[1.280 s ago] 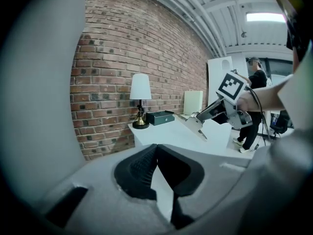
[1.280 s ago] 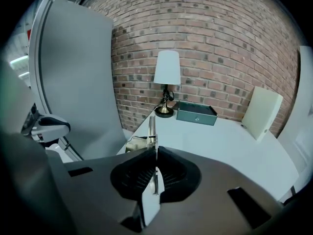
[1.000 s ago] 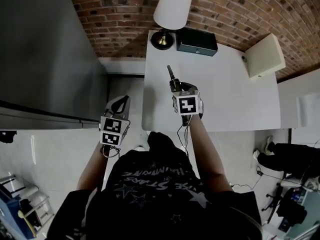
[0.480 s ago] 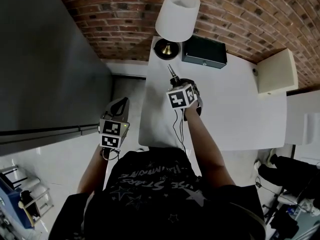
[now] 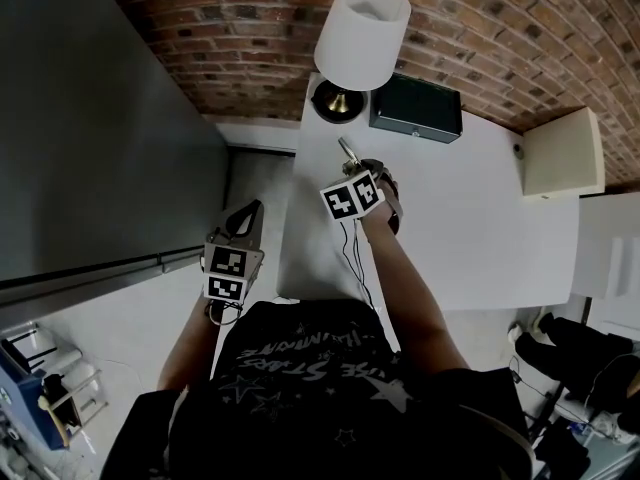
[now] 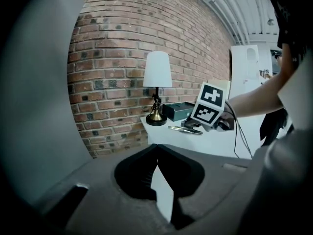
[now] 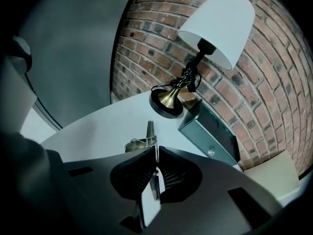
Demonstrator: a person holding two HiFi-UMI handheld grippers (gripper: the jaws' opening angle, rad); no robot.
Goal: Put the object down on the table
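Note:
A slim metal pen (image 5: 345,149) sticks out of my right gripper (image 5: 356,165), which is shut on it over the back left part of the white table (image 5: 480,228). In the right gripper view the pen (image 7: 150,130) points toward the lamp base, with the jaws pressed together on its rear end. The left gripper view shows the pen (image 6: 186,129) lying level, very low over the tabletop; whether it touches I cannot tell. My left gripper (image 5: 248,213) hangs left of the table over the floor, shut and holding nothing (image 6: 156,148).
A lamp with a white shade (image 5: 362,28) and brass base (image 5: 337,101) stands at the table's back left corner. A dark green box (image 5: 415,108) sits beside it. A cream block (image 5: 563,153) is at the far right. A grey panel (image 5: 90,118) rises on the left.
My right gripper has tilted and moved a little closer to the lamp base, still holding the pen. The left gripper has stayed about where it was.

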